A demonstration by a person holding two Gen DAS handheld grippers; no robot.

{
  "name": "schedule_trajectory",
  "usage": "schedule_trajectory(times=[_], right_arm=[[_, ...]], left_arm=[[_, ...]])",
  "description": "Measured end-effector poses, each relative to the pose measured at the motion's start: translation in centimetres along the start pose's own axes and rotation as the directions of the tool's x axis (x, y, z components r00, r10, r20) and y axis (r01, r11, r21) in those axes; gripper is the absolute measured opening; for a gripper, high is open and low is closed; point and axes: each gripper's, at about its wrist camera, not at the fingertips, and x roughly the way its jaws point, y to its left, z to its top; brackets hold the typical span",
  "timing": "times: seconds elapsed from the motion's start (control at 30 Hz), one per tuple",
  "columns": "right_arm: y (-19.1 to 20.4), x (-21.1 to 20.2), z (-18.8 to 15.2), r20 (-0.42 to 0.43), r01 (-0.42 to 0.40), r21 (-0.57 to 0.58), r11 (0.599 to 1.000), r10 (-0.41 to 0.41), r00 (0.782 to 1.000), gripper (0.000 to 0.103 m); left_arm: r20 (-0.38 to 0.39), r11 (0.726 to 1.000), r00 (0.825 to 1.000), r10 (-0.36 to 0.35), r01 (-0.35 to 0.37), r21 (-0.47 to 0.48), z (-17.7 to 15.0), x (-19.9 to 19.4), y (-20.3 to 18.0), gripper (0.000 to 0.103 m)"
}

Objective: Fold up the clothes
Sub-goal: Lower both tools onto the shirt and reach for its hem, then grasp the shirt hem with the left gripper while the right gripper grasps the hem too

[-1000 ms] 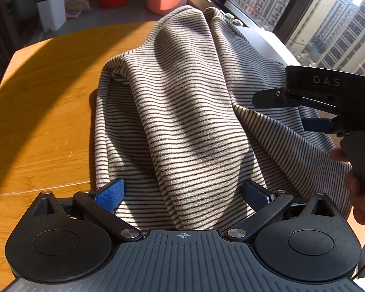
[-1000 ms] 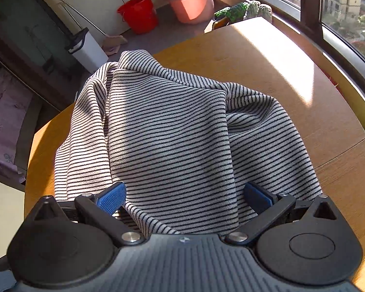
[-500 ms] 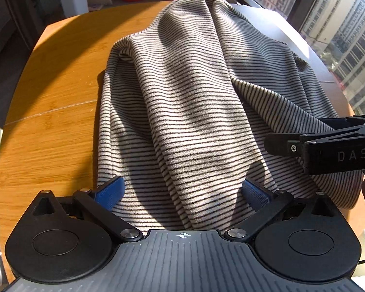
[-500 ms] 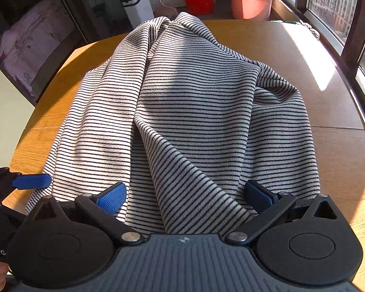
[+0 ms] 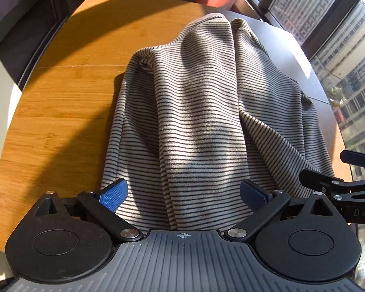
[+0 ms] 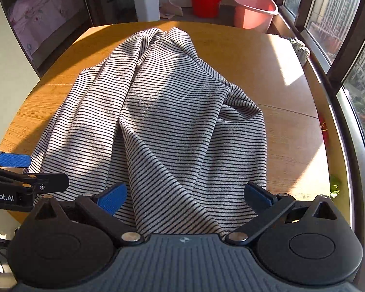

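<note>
A grey garment with thin black stripes (image 5: 206, 121) lies bunched lengthwise on a round wooden table (image 5: 60, 112); it also shows in the right wrist view (image 6: 172, 126). My left gripper (image 5: 183, 193) is open, its blue pads wide apart over the garment's near edge, with cloth lying between them. My right gripper (image 6: 185, 196) is open too, its pads spread over the near edge of the cloth. Each gripper shows at the side of the other's view, the right one at right (image 5: 333, 185), the left one at left (image 6: 24, 170).
A red bucket (image 6: 206, 0), a pink basin (image 6: 254, 8) and a white bin (image 6: 146, 4) stand on the floor beyond the table. Large windows (image 6: 340, 24) run along the right. The table's edge is close on the right (image 6: 338, 146).
Both grippers have drawn back toward the near edge of the table and sit side by side, facing along the garment. The cloth has settled flatter and more stretched out lengthwise.
</note>
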Motion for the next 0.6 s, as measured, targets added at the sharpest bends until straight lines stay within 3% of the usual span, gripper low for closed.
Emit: schedule_trajectory(times=[0.03,0.07,0.13,0.27,0.3,0.33,0.43,0.53,0.6], right_arm=[[-0.6,-0.3,0.4,0.004,-0.015,0.009,1.0,0.015,1.0,0.103],[-1.0,-0.6,0.6,0.007,-0.033,0.027,0.999,0.032,0.999,0.103],[-1.4,-0.9,0.8,0.022,-0.05,0.062,0.997,0.049,0.999,0.101],[-1.1,-0.5,1.4,0.031,-0.039,0.087,0.995,0.037,0.999,0.09],[-0.8,-0.1,1.5,0.026,-0.033,0.086,0.996,0.031,0.999,0.086],[-0.5,0.2,1.7,0.021,-0.026,0.085,0.996,0.024,0.999,0.084],[0.7,0.6,2.6,0.039,-0.019,0.058,0.998,0.017,0.999,0.078],[2.2,0.8,4.2,0.079,-0.002,0.01,1.0,0.002,0.997,0.078],[3.1,1.3,5.4,0.096,0.01,-0.008,1.0,-0.009,0.995,0.078]], left_arm=[[-0.018,1.0,1.0,-0.002,0.002,-0.022,0.7,0.6,0.1,0.099],[-0.035,0.999,0.999,-0.004,0.003,-0.042,1.4,1.2,0.1,0.09],[-0.015,0.999,0.999,0.032,-0.032,-0.008,2.5,1.3,-0.9,0.081],[-0.007,0.994,0.997,0.078,-0.078,0.081,3.4,1.5,-2.6,0.051],[0.006,0.993,0.998,0.068,-0.068,0.097,3.5,1.2,-2.7,0.026],[0.016,0.995,1.0,0.011,-0.012,0.103,3.4,0.6,-2.6,0.013],[0.08,0.999,0.996,-0.048,0.046,0.02,4.9,-1.5,-0.4,0.012],[0.217,0.998,0.976,0.03,-0.018,-0.054,8.3,-4.3,2.9,0.012],[0.266,0.993,0.961,0.072,-0.045,-0.105,10.3,-5.3,5.0,0.012]])
